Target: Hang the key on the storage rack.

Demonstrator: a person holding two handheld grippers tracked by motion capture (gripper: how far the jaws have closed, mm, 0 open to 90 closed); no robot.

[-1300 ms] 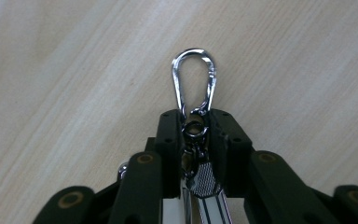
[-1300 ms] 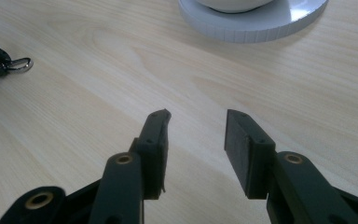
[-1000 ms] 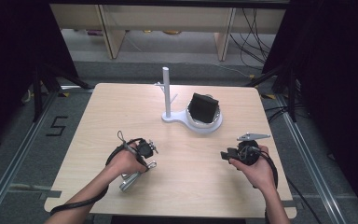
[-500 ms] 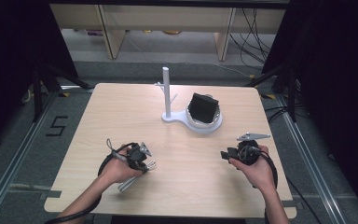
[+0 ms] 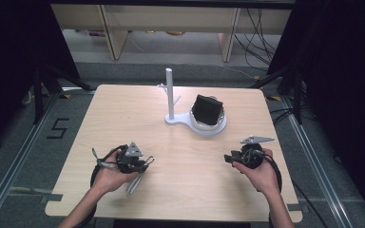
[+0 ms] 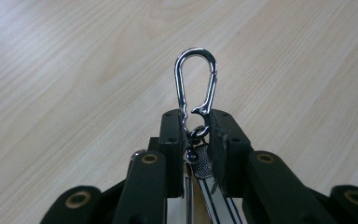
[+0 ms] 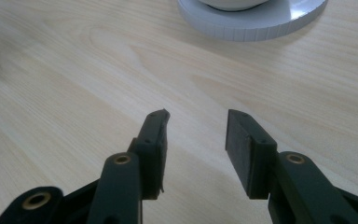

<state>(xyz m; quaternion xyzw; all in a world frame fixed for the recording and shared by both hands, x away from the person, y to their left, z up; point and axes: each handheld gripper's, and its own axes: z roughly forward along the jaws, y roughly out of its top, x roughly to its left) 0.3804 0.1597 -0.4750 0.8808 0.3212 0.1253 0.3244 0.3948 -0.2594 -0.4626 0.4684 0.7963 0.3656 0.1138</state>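
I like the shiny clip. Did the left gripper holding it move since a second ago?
Yes. In the high view the left gripper, shut on the carabiner, slid toward the table's near left edge, away from the white stand, which stayed put.

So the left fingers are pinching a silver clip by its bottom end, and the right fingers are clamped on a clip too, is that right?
Not quite. The left gripper does pinch the silver clip by its bottom end, but the right gripper holds nothing: in the right gripper view its fingers stand apart with only bare table between them.
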